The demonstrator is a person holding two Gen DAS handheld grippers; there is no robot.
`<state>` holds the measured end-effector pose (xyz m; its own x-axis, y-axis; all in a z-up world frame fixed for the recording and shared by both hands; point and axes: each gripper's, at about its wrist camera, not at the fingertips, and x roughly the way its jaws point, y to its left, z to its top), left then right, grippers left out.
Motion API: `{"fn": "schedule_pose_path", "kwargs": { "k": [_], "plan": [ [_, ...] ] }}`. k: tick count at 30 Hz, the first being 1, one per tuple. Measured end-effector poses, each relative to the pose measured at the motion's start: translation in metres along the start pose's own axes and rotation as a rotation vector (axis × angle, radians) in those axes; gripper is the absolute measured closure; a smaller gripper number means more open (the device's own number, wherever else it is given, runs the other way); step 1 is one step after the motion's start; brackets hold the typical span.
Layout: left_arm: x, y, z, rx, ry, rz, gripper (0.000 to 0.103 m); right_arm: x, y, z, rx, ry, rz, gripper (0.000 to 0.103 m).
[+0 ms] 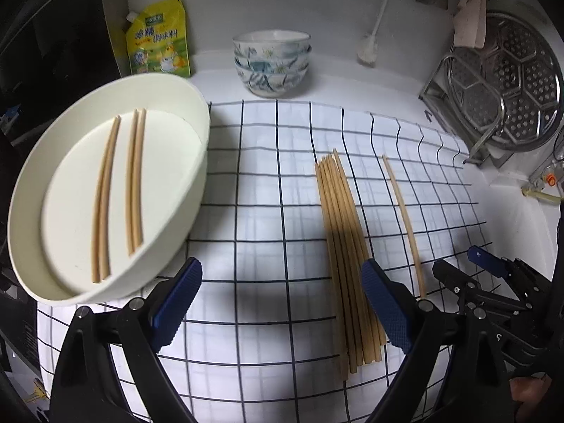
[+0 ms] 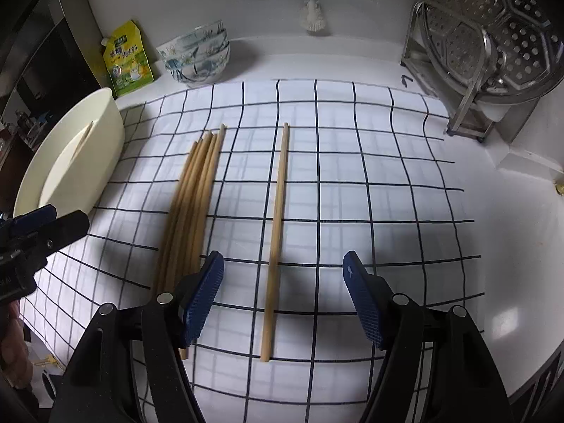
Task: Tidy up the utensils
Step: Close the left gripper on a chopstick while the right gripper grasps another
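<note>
My right claw [image 2: 283, 298] is wide open over the lone pale wooden chopstick [image 2: 276, 232]. I should drop straight, then squeeze its middle. My left claw [image 1: 282, 305] is open and empty.

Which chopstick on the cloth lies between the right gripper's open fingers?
The single chopstick, lying apart from the bundle, lines up between the right gripper fingers.

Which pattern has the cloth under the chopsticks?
White cloth with a dark grid of thin lines; clearest in the right wrist view.
</note>
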<state>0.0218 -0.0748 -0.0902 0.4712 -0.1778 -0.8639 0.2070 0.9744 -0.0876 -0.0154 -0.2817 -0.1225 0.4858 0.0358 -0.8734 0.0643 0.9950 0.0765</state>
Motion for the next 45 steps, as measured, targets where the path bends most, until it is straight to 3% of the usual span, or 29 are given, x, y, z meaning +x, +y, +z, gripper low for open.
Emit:
{"fn": "schedule_pose_path", "kwargs": {
  "k": [22, 38, 45],
  "plan": [
    [0.068, -0.015, -0.021, 0.004, 0.079, 0.081, 0.013, 0.048, -0.006, 0.0, -0.067, 0.012, -0.026, 0.036],
    [0.074, -0.019, -0.027, 0.043, 0.081, 0.15, 0.01, 0.049, -0.01, 0.0, -0.058, 0.006, -0.024, 0.036],
    [0.077, -0.012, -0.017, 0.006, 0.074, 0.185, 0.01, 0.049, -0.014, 0.001, -0.059, 0.002, -0.051, 0.036]
  ]
}}
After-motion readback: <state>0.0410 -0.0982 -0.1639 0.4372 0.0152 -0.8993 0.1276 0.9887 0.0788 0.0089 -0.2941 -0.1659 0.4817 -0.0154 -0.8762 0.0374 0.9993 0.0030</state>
